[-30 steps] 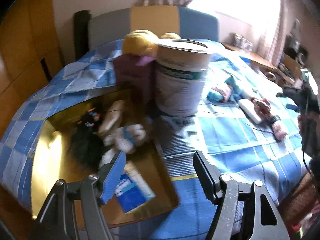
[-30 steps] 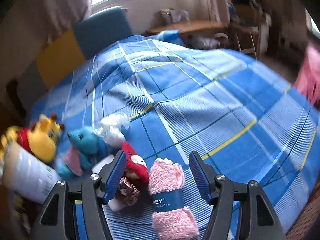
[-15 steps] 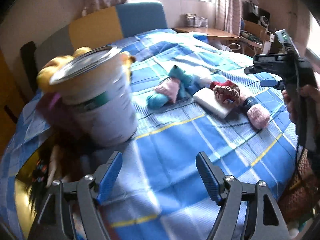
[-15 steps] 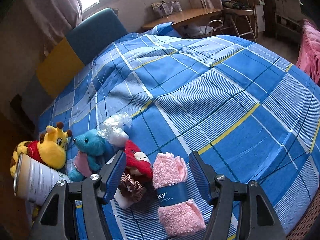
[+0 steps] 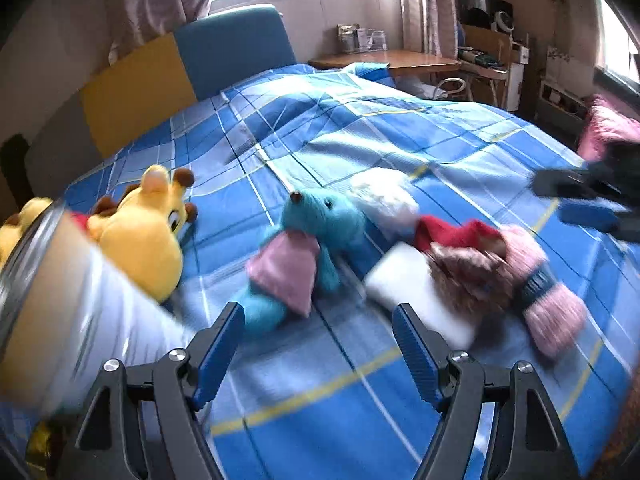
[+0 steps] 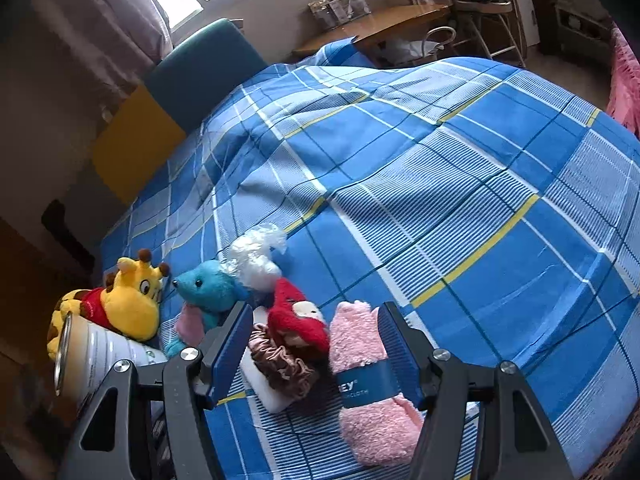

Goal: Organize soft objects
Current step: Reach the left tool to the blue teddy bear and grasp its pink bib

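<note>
Soft toys lie in a row on the blue plaid bed. A yellow giraffe plush (image 5: 148, 236) (image 6: 128, 304) is at the left, then a teal plush with a pink cloth (image 5: 312, 236) (image 6: 208, 288), a white plastic bag (image 6: 256, 256), a red-and-brown doll (image 6: 296, 328) on a white block (image 5: 416, 296), and a rolled pink washcloth (image 6: 368, 376) (image 5: 548, 304). My left gripper (image 5: 320, 344) is open and empty, just short of the teal plush. My right gripper (image 6: 316, 348) is open, with the doll and washcloth between its fingers in the view; contact is unclear.
A large white tin can (image 5: 52, 308) (image 6: 96, 360) stands at the left beside the giraffe. A blue and yellow headboard (image 6: 168, 92) is behind the bed. A wooden desk (image 6: 376, 24) and chair stand at the far side. The bed's edge is at the lower right.
My left gripper has swung right, away from the gold tray and can, toward the row of toys. My right gripper has stayed over the doll and washcloth, edging closer.
</note>
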The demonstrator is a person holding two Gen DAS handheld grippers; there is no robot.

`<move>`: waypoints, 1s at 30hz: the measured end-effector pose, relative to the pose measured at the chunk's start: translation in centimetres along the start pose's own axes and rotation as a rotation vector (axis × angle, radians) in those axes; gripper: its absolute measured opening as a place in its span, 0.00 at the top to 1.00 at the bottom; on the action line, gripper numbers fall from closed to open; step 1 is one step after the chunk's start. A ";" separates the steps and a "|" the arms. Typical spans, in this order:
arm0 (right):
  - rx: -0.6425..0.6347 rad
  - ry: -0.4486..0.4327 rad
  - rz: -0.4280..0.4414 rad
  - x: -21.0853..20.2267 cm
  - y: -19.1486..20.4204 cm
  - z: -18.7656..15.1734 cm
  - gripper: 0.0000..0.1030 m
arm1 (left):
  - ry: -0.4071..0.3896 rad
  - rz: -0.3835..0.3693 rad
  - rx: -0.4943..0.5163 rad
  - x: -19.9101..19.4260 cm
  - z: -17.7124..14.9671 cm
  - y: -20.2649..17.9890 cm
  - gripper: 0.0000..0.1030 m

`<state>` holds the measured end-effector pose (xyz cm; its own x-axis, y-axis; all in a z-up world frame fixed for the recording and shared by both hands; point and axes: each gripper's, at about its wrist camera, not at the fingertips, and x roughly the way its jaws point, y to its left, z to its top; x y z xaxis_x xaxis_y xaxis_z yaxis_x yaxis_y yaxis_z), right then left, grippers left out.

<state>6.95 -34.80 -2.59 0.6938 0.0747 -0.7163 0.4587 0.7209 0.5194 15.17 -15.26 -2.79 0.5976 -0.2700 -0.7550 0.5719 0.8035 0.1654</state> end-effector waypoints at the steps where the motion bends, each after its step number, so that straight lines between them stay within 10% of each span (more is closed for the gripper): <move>1: 0.001 0.001 0.004 0.0 0.0 0.0 0.36 | 0.003 -0.006 -0.006 0.9 0.6 0.2 0.25; 19: -0.010 0.021 0.043 0.3 0.5 -0.3 0.36 | 0.043 -0.037 -0.026 10.3 3.1 1.8 0.25; 23: -0.024 0.019 0.021 0.5 0.7 -0.4 0.36 | 0.064 -0.047 -0.081 10.8 2.8 2.3 0.59; 30: -0.062 0.001 -0.007 0.5 1.0 -0.4 0.36 | 0.064 -0.031 -0.095 7.0 1.0 1.7 0.66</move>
<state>7.51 -33.78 -2.63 0.6901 0.0701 -0.7203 0.4282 0.7627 0.4846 20.90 -16.33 -7.11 0.5415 -0.2638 -0.7982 0.5323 0.8425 0.0827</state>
